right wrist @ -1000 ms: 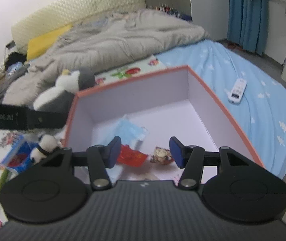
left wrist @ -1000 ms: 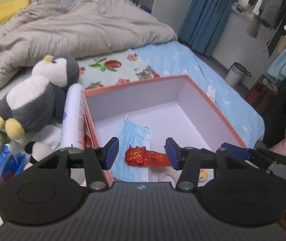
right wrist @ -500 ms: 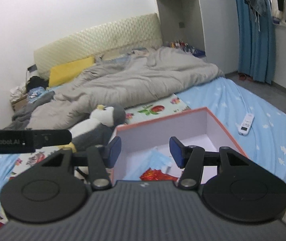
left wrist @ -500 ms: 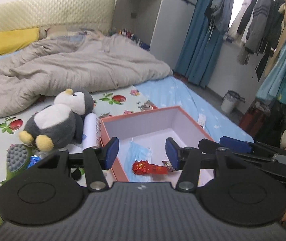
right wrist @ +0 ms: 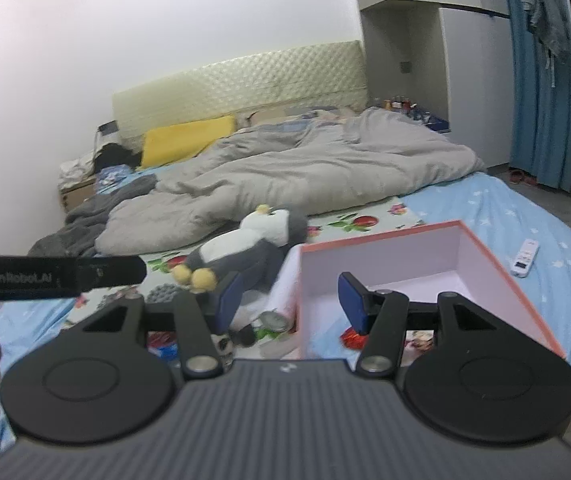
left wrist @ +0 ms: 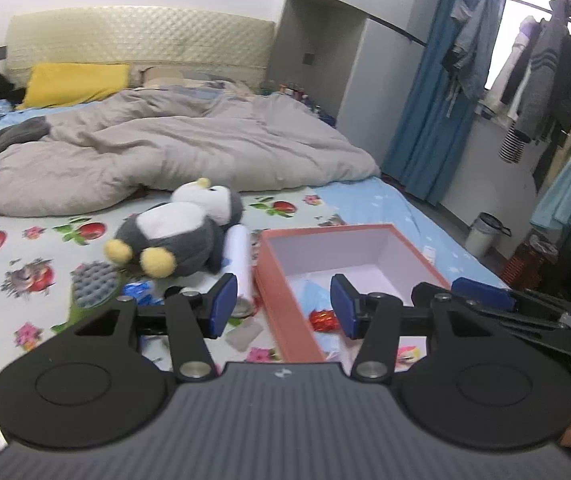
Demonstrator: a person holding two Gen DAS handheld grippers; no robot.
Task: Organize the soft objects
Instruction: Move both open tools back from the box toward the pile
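Note:
A salmon-rimmed open box [left wrist: 285,304] [right wrist: 425,234] sits on the bed, holding a blue face mask [left wrist: 313,292] and a red foil wrapper [left wrist: 322,319] [right wrist: 350,338]. A grey and white penguin plush [left wrist: 177,232] [right wrist: 245,252] lies left of the box beside a white cylinder [left wrist: 239,264]. My left gripper [left wrist: 283,306] stands open above the box's near left wall, holding nothing. In its own view my right gripper [right wrist: 291,300] is open and empty too, above the same wall. Its blue-tipped fingers [left wrist: 481,294] reach in from the right of the left wrist view.
A rumpled grey duvet [left wrist: 173,152] and yellow pillow [left wrist: 77,84] fill the far bed. A bristled brush [left wrist: 93,280] and small packets lie left of the box. A white remote [right wrist: 524,258] rests on the blue sheet. Blue curtains, hanging clothes and a bin [left wrist: 485,232] stand right.
Both grippers have pulled back and risen from the box, so the box looks smaller and more of the room shows. Their jaws keep the same gap.

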